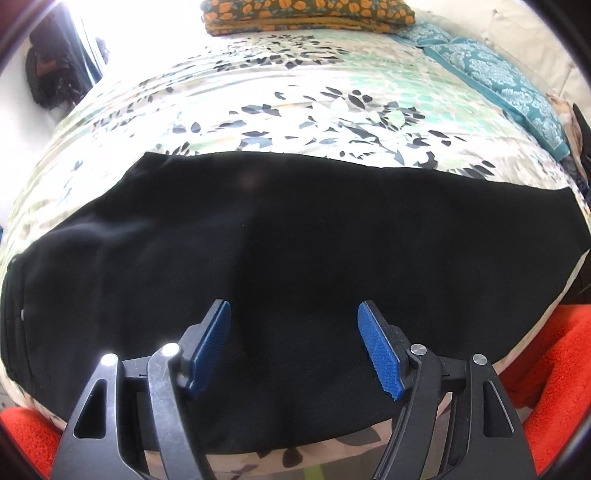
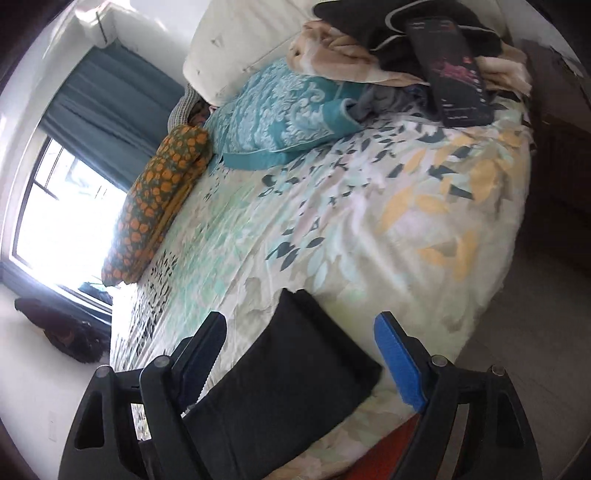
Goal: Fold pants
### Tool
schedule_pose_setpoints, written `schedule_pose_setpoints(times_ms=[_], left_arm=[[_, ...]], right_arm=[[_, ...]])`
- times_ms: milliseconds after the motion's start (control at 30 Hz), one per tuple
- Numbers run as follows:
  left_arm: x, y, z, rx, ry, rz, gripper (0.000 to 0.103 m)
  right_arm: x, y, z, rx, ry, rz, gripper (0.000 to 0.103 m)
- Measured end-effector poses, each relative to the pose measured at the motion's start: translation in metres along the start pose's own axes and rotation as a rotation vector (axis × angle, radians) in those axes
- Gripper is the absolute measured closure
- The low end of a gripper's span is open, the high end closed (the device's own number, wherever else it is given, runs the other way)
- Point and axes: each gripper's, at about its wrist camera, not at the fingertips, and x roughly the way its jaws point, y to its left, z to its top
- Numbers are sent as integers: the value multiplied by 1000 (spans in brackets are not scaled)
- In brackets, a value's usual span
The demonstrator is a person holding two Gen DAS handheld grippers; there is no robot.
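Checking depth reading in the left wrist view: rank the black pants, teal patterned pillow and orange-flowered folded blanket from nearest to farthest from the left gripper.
1. Black pants, spread directly beneath the left gripper.
2. Teal patterned pillow, far right.
3. Orange-flowered folded blanket, top edge, farthest.

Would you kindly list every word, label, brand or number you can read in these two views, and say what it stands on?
Nothing can be read.
Dark rectangular box with pink artwork on the clothes pile: pale lines of print, too small and blurred to read.
Flat black pants, floral bedspread, both grippers: no text.
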Motion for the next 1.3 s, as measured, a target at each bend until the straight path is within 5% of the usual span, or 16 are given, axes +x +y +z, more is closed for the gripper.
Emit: schedule_pose_setpoints(times_ms=[233,500,567,700,800,1067,1300], left_arm=[[0,-25,0,48,2,-10,29],[-29,-60,7,136,-75,-71,29],[-25,-76,2,184,-70,-79,29],[8,-102,-12,282,24,-61,29],[15,-94,-9,215,35,-90,28],[-14,-21,17,-39,0,-150,29],[-20,57,0,-232,-15,-128,29]], right_arm=[[31,-53,-37,177,204,209,29],[61,-53,-48,163,196,222,45],[63,-54,-48,137,192,187,81],[58,-55,-49,92,184,174,82],[50,-44,-49,67,158,179,82],[3,89,-73,-195,178,389,83],[43,211,-218,-344,386,480,82]])
